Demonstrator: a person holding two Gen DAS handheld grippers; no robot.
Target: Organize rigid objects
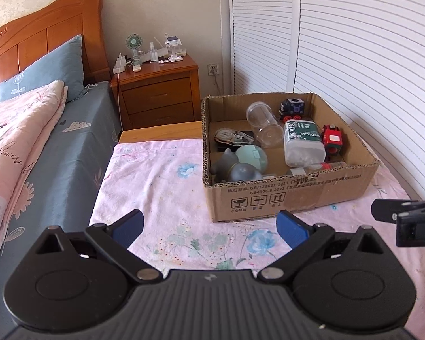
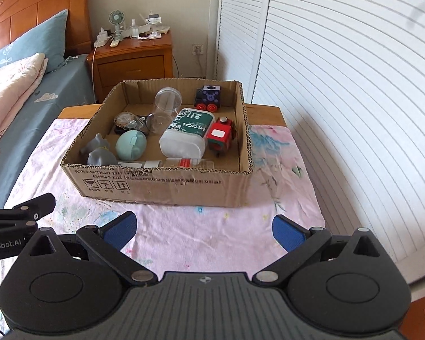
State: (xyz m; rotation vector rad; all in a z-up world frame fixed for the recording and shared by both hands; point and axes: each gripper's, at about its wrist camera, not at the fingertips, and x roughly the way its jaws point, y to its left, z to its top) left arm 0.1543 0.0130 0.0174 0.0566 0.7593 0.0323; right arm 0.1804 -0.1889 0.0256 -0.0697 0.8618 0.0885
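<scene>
Two wrist views of a bedroom scene. A shallow cardboard box (image 1: 291, 195) sits on a tabletop (image 2: 266, 113) covered with a pink floral cloth (image 1: 161, 187); the box lies toward the far end of the cloth, near the white louvred doors (image 1: 368, 56).

Contents of the box: a clear plastic jar (image 2: 165, 104) lying on its side at the back; a white container with a green "MEDICAL" label (image 2: 187, 133), also lying down, just right of centre; a red block-shaped toy (image 2: 220, 137) touching the container's right side, near the right wall; a dark toy train car with red wheels (image 2: 208, 99) in the far right corner; a mint-green egg-shaped case (image 2: 131, 145) left of centre; a grey animal figure (image 2: 99, 153) in the near left corner; a correction-tape dispenser (image 2: 126, 120) behind the egg case; and a small bottle with a red label (image 2: 184, 162) lying along the near wall.

The left gripper (image 1: 209, 226) hovers over the cloth in front of the box, its blue pads (image 1: 129, 228) spread wide with nothing between them. The right gripper (image 2: 204, 231) is likewise fully spread and empty, above the cloth before the box's near wall. Each gripper appears at the edge of the other's view.

Background: a bed (image 1: 56, 141) with a blue pillow (image 1: 51, 68) and a wooden nightstand (image 1: 158, 90).
</scene>
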